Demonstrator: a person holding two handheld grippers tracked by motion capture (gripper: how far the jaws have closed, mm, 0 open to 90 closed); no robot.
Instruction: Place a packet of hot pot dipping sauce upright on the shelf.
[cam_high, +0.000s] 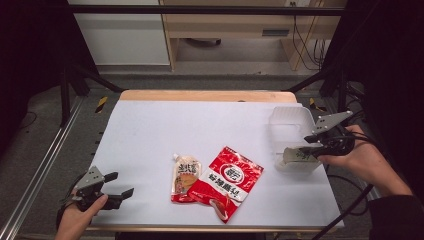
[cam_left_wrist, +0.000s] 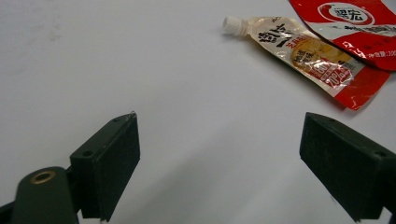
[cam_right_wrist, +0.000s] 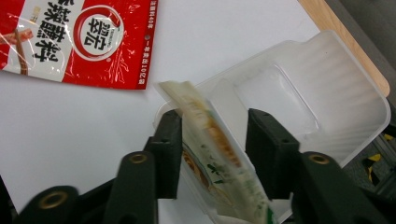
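A clear plastic container (cam_high: 291, 120) stands at the table's right side. My right gripper (cam_high: 307, 145) hovers over its near end with a pale green-and-tan sachet (cam_right_wrist: 219, 149) standing tilted between the jaws. The sachet looks blurred; it leans on one pad, and a gap shows beside the other, so the jaws stand open around it (cam_right_wrist: 214, 125). A red snack packet (cam_high: 227, 179) and a spouted sauce pouch (cam_high: 183, 178) lie side by side at the table's middle front. My left gripper (cam_high: 119, 185) rests open at the front left corner, with nothing between its jaws (cam_left_wrist: 219, 154).
The white table sheet (cam_high: 165, 125) has a wooden strip along its far edge (cam_high: 207, 95). Dark frame posts stand on both sides. Cables trail from the right hand off the table's right edge.
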